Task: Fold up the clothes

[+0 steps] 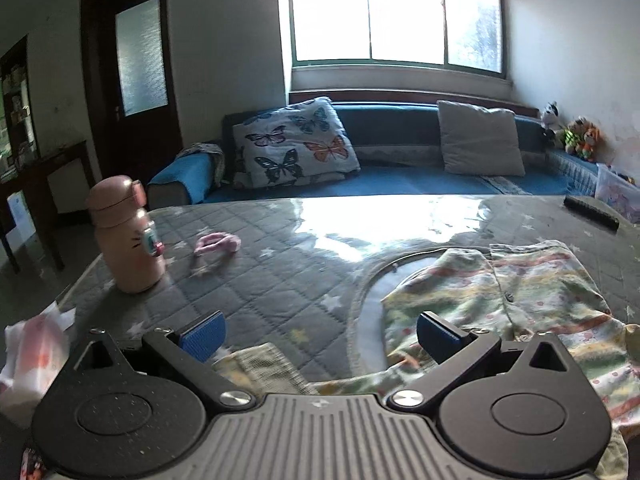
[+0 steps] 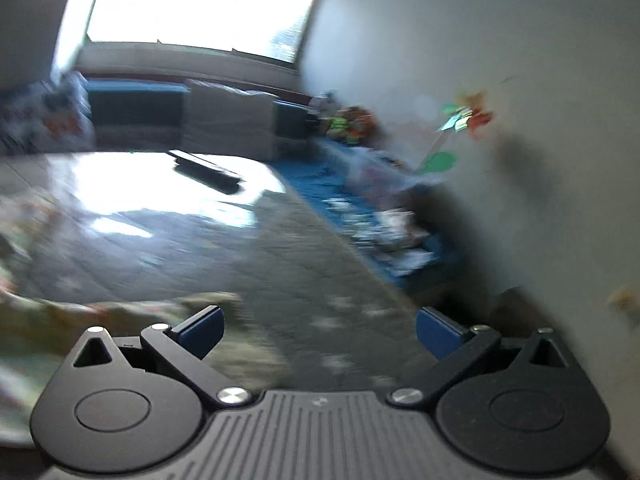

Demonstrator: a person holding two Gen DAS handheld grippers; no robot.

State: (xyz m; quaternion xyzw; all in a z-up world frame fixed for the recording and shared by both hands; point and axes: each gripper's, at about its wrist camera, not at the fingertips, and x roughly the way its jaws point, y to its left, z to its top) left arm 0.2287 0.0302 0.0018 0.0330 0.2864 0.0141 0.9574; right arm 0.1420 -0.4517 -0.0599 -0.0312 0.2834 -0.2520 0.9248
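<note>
At the bottom of the left wrist view the left tool [image 1: 320, 336] stands wide, nothing between its blue pads [image 1: 203, 334]. Just beyond it, in the lower right of the frame, the pastel patterned garment [image 1: 520, 300] lies spread on the grey quilted desk [image 1: 260, 280], its lower edge running under the tool body; one pad sits above the cloth, though whether it touches I cannot tell. A small folded cloth [image 1: 260, 364] lies between the fingers, low in the frame. At the left a pink bottle [image 1: 124, 236] stands upright, a pink hair tie [image 1: 218, 242] beside it toward the middle. A dark remote [image 1: 592, 212] rests at the far right edge. Behind, a blue sofa [image 1: 400, 180] carries a butterfly pillow [image 1: 296, 144] and a grey cushion [image 1: 480, 138], under a bright window [image 1: 396, 12].

The right wrist view is blurred. The right tool [image 2: 320, 334] is also spread wide and empty over the desk [image 2: 300, 280]; the garment [image 2: 60, 316] shows at the lower left, the remote [image 2: 208, 172] farther off.
</note>
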